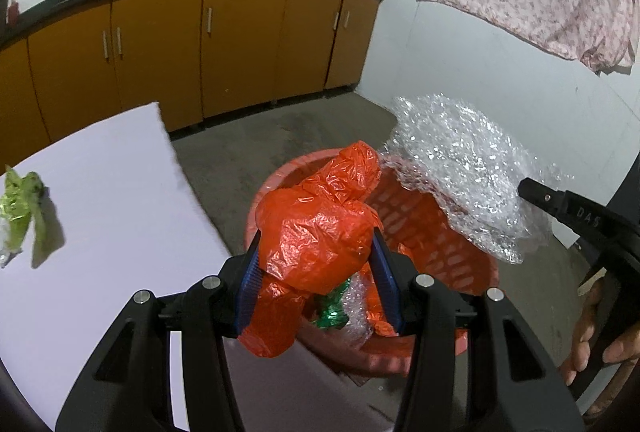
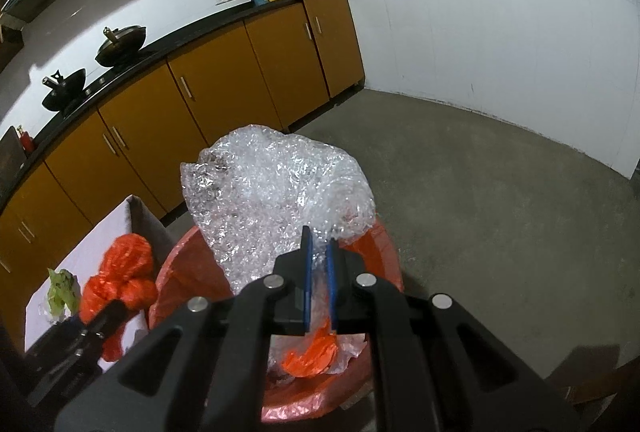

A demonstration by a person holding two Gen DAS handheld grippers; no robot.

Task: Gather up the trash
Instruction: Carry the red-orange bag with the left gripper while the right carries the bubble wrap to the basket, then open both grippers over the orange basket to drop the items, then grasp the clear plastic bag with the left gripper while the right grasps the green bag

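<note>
Orange bag [image 1: 320,232] clamped in left tool [image 1: 316,272], directly above red basket [image 1: 424,228]; bubble wrap [image 2: 276,200] pinched in right tool [image 2: 319,260] over same basket's far rim; green wrapper [image 1: 20,208] remains on desk [image 1: 112,192].

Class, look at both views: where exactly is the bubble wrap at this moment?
The bubble wrap is pinched in the right gripper above the red basket, just right of the orange bag in the left gripper.
</note>
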